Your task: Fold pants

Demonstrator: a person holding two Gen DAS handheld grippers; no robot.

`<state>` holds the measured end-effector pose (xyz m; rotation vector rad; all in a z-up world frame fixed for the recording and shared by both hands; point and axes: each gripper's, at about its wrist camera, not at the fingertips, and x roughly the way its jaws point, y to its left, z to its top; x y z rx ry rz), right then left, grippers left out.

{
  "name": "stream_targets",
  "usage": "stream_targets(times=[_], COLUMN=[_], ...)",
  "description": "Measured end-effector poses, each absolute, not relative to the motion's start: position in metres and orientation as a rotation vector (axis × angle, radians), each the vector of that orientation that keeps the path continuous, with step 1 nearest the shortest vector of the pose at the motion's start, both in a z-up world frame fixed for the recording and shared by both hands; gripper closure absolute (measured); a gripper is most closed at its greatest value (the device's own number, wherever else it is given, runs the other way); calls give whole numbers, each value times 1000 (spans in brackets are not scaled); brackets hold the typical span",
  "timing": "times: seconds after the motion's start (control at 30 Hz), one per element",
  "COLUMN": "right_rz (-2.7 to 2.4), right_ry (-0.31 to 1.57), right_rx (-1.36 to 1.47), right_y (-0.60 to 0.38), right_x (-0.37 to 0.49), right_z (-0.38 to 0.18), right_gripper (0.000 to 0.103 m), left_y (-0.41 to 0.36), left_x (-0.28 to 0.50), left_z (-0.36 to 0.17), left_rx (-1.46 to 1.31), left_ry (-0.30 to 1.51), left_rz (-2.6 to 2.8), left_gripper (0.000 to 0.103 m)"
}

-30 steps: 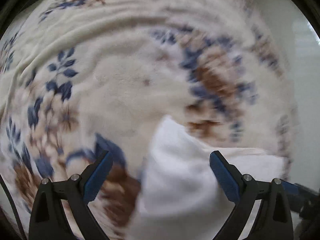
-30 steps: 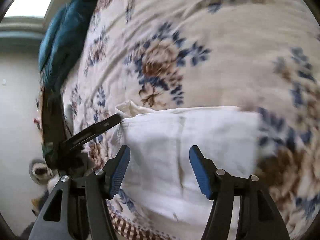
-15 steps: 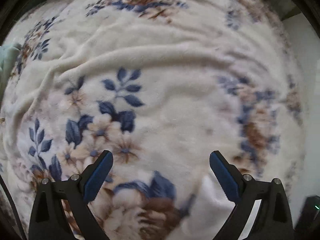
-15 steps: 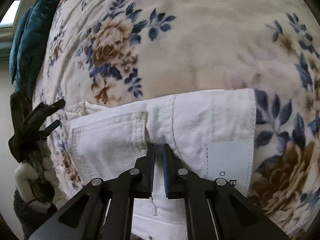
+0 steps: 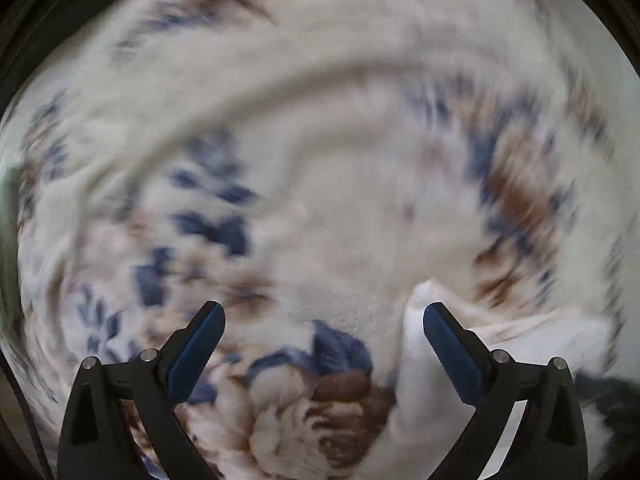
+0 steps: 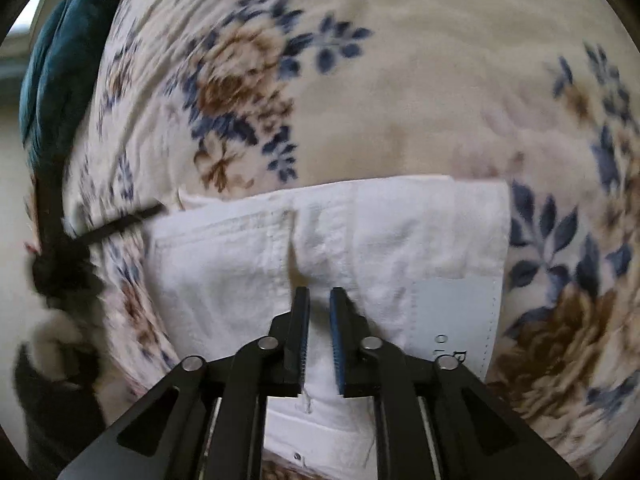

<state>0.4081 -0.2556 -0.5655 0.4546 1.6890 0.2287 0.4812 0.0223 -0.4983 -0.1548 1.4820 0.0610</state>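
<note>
Pants (image 6: 332,248), white and folded, are lying on the floral blanket (image 6: 400,80). Right claw (image 6: 319,300) is opening narrowly, a fabric ridge sitting between its pads. Left claw (image 5: 324,320) is hanging spread wide, gripping nothing, pants at its right.

Left tongs (image 5: 323,350): jaws spread wide, pointing straight down, nothing between the blue pads (image 5: 196,350). View blurred.

Right tongs (image 6: 319,334): pitched steeply downward, jaws nearly together and opening, narrow gap between the pads (image 6: 338,344). Whether they pinch anything cannot be told.
</note>
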Motion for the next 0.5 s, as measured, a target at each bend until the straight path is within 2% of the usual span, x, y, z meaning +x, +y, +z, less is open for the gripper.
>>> stream_targets(times=[0.07,0.1,0.13,0.2,0.37,0.4,0.5], right_rz=[253,279,308,418,549,541,545], right_ry=[1654,1622,1593,1534,1617,1628,1720], right_rx=[339,295,267,246,242,216,111], right_y=[-241,-233,-224,-199,-128,-115,-70], right_x=[411,413,416,427,479,491,516], right_z=[-546,-535,-527,-509,-519,-525,-557], right_gripper=[79,66,45,25,26,30,62], left_y=[47,56,67,83,90,89,91], left_x=[469,462,452,432,398,393,379], left_z=[-470,-463,-457,-458,-509,-518,-538], left_rx=[-213,-218,-221,-253,-298,-303,-329], left_ry=[1384,1353,1326,1308,1392,1411,1442], left_rz=[148,186,237,296,328,331,329], left_gripper=[0,0,0,0,0,0,0])
